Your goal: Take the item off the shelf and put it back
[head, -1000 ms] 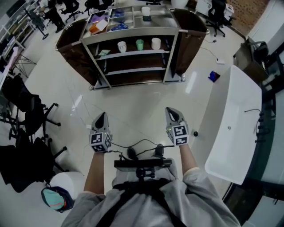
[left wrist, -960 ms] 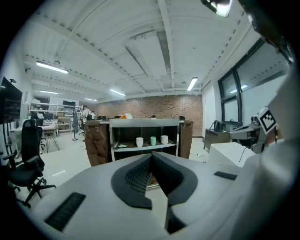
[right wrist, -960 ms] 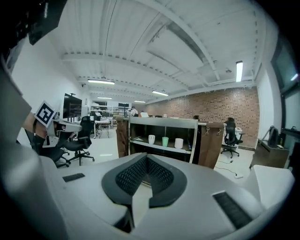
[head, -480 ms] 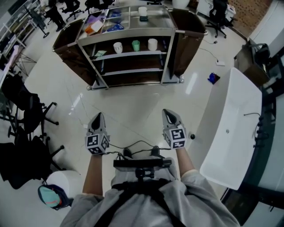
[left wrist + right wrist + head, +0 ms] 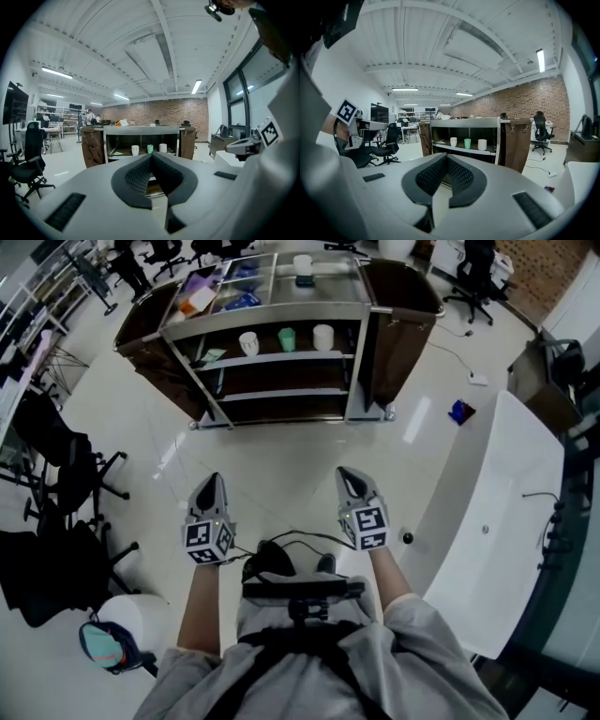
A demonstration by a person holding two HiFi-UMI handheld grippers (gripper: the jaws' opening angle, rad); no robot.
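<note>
A steel shelf cart stands across the floor ahead of me. On its middle shelf stand a white cup, a green cup and another white cup. Both gripper views show the same row: white cup, green cup, white cup. My left gripper and right gripper are held side by side at waist height, well short of the cart. Both are shut with nothing between the jaws, as seen at the left gripper and right gripper.
Brown bags hang at both ends of the cart, and its top tray holds small items. A long white tub lies to my right. Black office chairs stand on the left. A blue thing lies on the floor.
Both grippers stay shut and side by side. The person has taken a step, with one foot now forward between the grippers. The cart has shifted only slightly in the view.
</note>
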